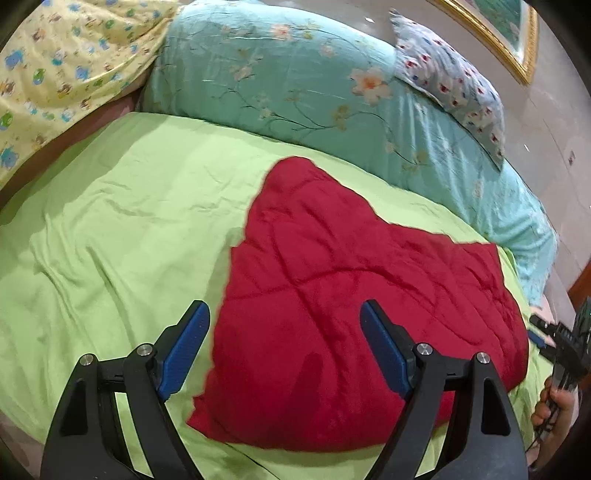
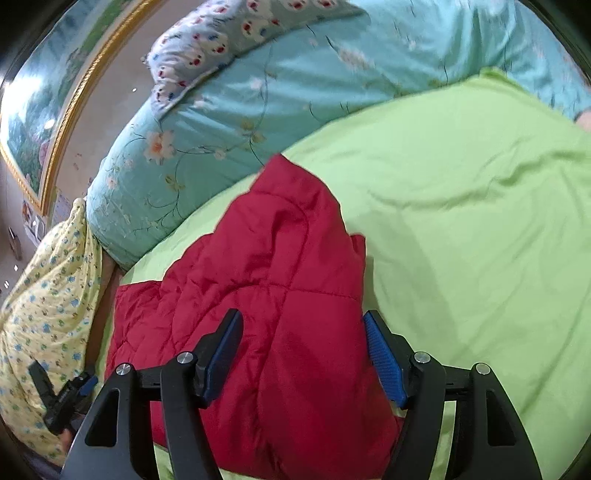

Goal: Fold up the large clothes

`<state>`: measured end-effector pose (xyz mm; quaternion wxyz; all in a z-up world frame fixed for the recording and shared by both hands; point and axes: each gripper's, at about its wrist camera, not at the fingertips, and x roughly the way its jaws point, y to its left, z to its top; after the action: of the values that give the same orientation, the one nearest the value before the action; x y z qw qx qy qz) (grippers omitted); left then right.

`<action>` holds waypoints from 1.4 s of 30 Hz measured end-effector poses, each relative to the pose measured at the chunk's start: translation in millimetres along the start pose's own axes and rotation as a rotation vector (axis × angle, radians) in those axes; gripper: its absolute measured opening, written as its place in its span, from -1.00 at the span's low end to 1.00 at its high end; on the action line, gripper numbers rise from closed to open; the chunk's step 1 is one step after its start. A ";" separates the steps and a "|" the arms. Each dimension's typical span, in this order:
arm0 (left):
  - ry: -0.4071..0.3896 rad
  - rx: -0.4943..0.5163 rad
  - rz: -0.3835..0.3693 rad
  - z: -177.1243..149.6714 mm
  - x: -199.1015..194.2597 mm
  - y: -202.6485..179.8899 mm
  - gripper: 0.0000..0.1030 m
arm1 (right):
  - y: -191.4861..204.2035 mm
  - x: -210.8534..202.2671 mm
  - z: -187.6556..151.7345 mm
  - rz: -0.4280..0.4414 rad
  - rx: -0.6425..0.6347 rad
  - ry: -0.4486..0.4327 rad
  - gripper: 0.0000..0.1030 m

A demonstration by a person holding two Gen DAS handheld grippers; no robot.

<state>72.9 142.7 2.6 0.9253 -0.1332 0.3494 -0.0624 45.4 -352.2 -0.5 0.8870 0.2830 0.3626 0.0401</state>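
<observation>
A red quilted garment (image 1: 351, 302) lies folded on a light green bedsheet (image 1: 122, 221). It also shows in the right wrist view (image 2: 273, 302), with a raised fold along its right side. My left gripper (image 1: 284, 314) is open and empty, hovering over the garment's near left part. My right gripper (image 2: 303, 325) is open and empty, its fingers straddling the garment's near edge from above. The right gripper also shows at the right edge of the left wrist view (image 1: 565, 339), held in a hand. The left gripper shows at the lower left of the right wrist view (image 2: 62, 395).
A teal floral quilt (image 1: 295, 81) is bunched along the far side of the bed. A flowered pillow (image 1: 450, 81) lies on it. A yellow printed cloth (image 1: 62, 62) hangs at the far left. A gold-framed picture (image 1: 509, 33) leans on the wall.
</observation>
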 end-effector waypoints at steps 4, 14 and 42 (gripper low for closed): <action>0.034 0.064 -0.026 -6.8 1.3 -26.2 0.63 | 25.3 -10.3 -2.8 0.003 -0.103 -0.024 0.35; 0.084 0.147 -0.074 -22.3 5.0 -63.0 0.63 | 68.3 5.3 -21.1 0.056 -0.225 0.043 0.36; 0.247 0.231 0.111 25.7 128.6 -96.1 1.00 | 68.0 142.7 31.6 -0.211 -0.364 0.201 0.44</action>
<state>184.0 29.2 -32.0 0.8867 0.0021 0.4576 -0.0668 180.2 -270.8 -34.7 0.8822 0.0733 0.4635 0.0400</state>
